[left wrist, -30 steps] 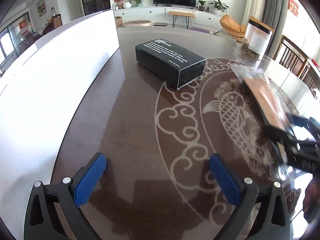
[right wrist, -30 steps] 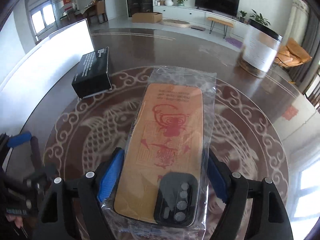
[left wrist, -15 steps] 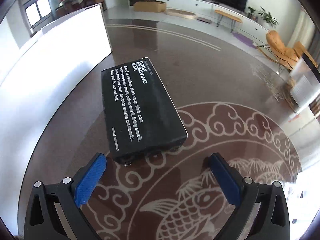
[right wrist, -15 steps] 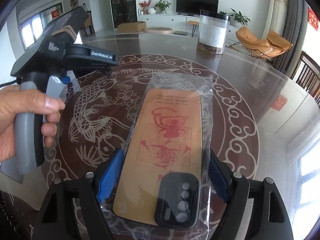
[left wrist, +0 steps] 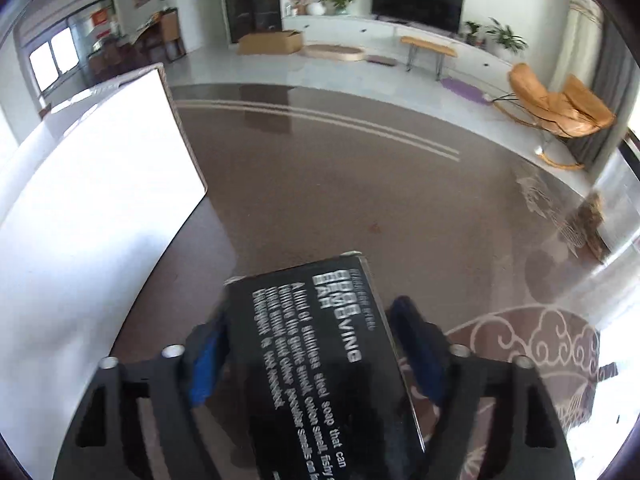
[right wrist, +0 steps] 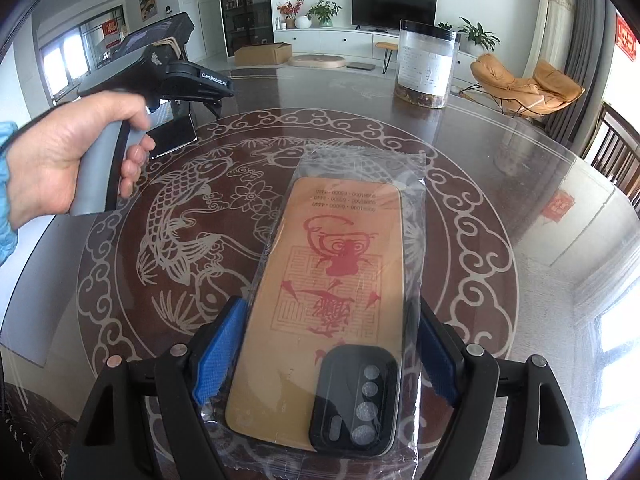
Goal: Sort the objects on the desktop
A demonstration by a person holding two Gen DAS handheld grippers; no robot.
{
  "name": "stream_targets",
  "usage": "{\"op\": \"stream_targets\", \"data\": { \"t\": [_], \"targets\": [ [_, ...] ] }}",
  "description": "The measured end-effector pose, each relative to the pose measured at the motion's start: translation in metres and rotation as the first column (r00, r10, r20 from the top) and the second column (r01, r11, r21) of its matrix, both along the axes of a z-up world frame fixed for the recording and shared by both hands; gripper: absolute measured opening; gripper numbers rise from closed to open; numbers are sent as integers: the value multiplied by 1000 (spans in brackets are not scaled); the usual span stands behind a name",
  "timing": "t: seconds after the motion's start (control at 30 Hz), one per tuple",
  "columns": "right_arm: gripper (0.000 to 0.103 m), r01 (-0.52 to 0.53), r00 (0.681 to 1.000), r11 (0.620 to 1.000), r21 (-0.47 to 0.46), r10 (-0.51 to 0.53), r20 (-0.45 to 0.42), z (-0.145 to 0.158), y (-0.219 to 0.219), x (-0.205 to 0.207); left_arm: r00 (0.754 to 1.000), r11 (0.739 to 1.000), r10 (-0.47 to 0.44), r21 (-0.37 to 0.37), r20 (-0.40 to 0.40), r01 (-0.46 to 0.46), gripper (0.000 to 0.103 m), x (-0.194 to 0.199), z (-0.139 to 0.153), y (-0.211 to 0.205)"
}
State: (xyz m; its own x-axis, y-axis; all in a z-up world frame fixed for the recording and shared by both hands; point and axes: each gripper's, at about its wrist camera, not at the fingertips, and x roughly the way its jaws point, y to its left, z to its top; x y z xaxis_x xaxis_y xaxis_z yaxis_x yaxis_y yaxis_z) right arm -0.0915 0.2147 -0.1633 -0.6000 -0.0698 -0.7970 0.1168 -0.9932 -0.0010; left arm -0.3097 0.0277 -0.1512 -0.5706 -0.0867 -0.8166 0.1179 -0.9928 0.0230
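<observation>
A tall white carton (left wrist: 92, 216) stands along the table's (left wrist: 360, 184) left edge, close beside the left gripper (left wrist: 308, 356), and hems in that side. The gripper's jaws are closing with the black box (left wrist: 320, 360) between them; motion blur hides whether the blue pads (left wrist: 204, 364) press on its sides yet. The box's near end runs out of view at the bottom. Toward the far edge a clear jar (right wrist: 426, 64) stands alone, well apart. The right gripper (right wrist: 328, 356) clamps a bagged phone case (right wrist: 332, 300) over the table's fish pattern, jaws fairly wide on its long edges. The person's left hand (right wrist: 68, 160) holds the other handle, which blocks most of the black box from this side.
</observation>
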Motion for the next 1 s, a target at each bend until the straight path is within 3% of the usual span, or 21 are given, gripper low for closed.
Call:
{"op": "stream_targets", "data": {
  "t": [0.07, 0.17, 0.3, 0.43, 0.57, 0.67, 0.73, 0.77, 0.8, 1.0],
  "targets": [
    [81, 14, 1000, 1000, 1, -14, 0, -1, 3, -1, 993, 992, -120, -44, -21, 119, 59, 20, 3, 12],
    [81, 28, 1000, 1000, -2, -28, 1, 0, 6, -1, 958, 960, -281, -11, -51, 280, 58, 67, 4, 23],
    [81, 28, 1000, 1000, -2, -28, 1, 0, 5, 0, 916, 918, -397, 4, -53, 398, 58, 136, 8, 22],
    [81, -2, 1000, 1000, -20, 2, 1, 1, 1, 3, 922, 922, -386, 17, -34, 387, 58, 189, 11, 11],
    [81, -8, 1000, 999, -39, 7, -5, 1, -22, 35, 928, 928, -371, 22, 10, 371, 58, 214, 10, -5],
    [81, 53, 999, 998, -30, -53, -6, 2, -32, 57, 936, 936, -351, 20, 18, 351, 60, 220, 8, -10],
    [96, 82, 997, 997, -6, -81, 6, 0, -35, 58, 943, 943, -332, 11, 23, 332, 76, 231, -2, -18],
    [102, 82, 996, 997, -1, -82, 23, -3, -35, 55, 952, 953, -304, 18, 39, 304, 98, 230, -7, -24],
    [103, 74, 997, 997, 2, -74, 31, -4, -36, 55, 960, 961, -275, 31, 58, 274, 103, 233, -12, -30],
    [103, 74, 997, 997, 4, -74, 29, -3, -36, 57, 970, 970, -244, 21, 20, 244, 103, 241, -12, -33]
  ]
}}
